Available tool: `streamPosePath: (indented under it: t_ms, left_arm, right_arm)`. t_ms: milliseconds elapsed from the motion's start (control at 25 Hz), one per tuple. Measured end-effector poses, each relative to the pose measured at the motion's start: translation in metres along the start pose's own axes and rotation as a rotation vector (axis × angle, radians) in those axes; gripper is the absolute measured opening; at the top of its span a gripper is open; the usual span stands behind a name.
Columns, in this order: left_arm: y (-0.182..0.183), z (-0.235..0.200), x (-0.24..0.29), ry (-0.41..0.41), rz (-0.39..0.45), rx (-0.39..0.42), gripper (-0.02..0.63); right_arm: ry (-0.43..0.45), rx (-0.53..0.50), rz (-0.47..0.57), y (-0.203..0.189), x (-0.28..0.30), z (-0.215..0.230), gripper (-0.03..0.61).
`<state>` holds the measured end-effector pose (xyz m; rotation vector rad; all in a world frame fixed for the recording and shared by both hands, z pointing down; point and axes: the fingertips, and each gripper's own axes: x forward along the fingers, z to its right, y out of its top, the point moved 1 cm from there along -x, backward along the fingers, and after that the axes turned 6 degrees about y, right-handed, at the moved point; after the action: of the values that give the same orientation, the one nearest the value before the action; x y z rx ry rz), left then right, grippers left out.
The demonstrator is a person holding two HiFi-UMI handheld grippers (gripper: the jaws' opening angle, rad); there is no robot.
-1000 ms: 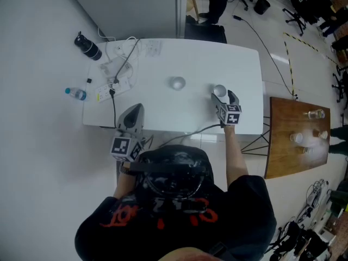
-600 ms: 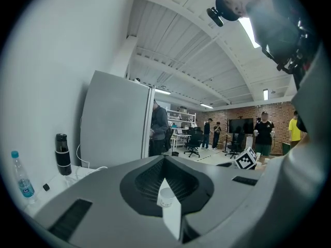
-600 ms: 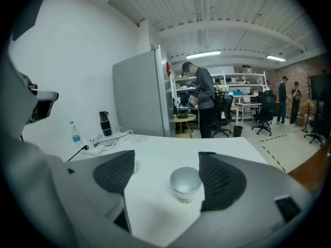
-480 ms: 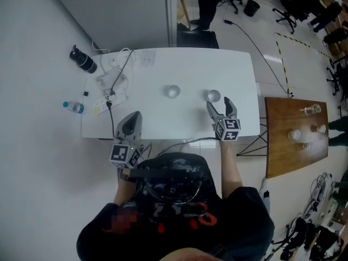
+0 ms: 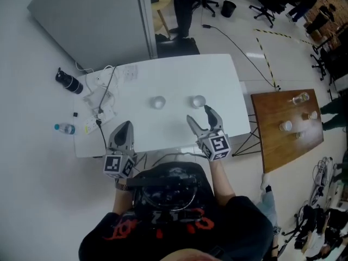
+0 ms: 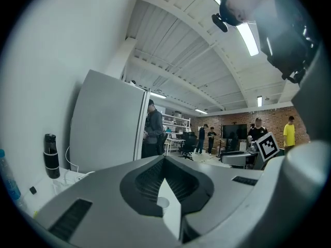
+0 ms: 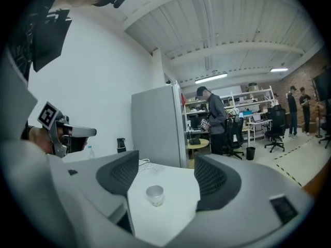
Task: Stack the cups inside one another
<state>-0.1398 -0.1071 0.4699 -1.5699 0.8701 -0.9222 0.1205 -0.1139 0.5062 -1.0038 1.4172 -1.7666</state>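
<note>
Two small metal cups stand apart on the white table (image 5: 179, 72): the left cup (image 5: 157, 102) and the right cup (image 5: 198, 101). My right gripper (image 5: 200, 116) hovers above the table's near edge, just short of the right cup and not touching it. It is open, its jaws have just been closing a little, and nothing is between them. In the right gripper view one cup (image 7: 154, 194) stands upright on the table beyond the right gripper (image 7: 166, 161). My left gripper (image 5: 123, 127) is shut and empty near the front left edge; a cup (image 6: 162, 203) shows through its narrow slit.
A black bottle (image 5: 69, 82), a water bottle (image 5: 64, 128) and a power strip with cables (image 5: 100, 105) lie at the table's left end. A grey partition (image 5: 87, 26) stands behind. A wooden table (image 5: 272, 140) with glassware is at the right. People stand further back.
My right gripper has drawn back from the right cup and risen toward me; the cup stays on the table. The left gripper has barely shifted. The head view has swung.
</note>
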Motion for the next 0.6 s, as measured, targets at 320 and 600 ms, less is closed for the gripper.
streamPosePath:
  t_ms: [320,600]
  left_arm:
    - [0.005,0.012,0.009,-0.053,0.014,-0.011,0.003]
    - [0.004,0.018,0.017,-0.094,0.028,-0.014,0.003]
  right_arm:
    - [-0.016,-0.016,0.077,0.036,-0.027,-0.006,0.347]
    - [-0.039,-0.029,0.152,0.071,-0.053,-0.004,0.347]
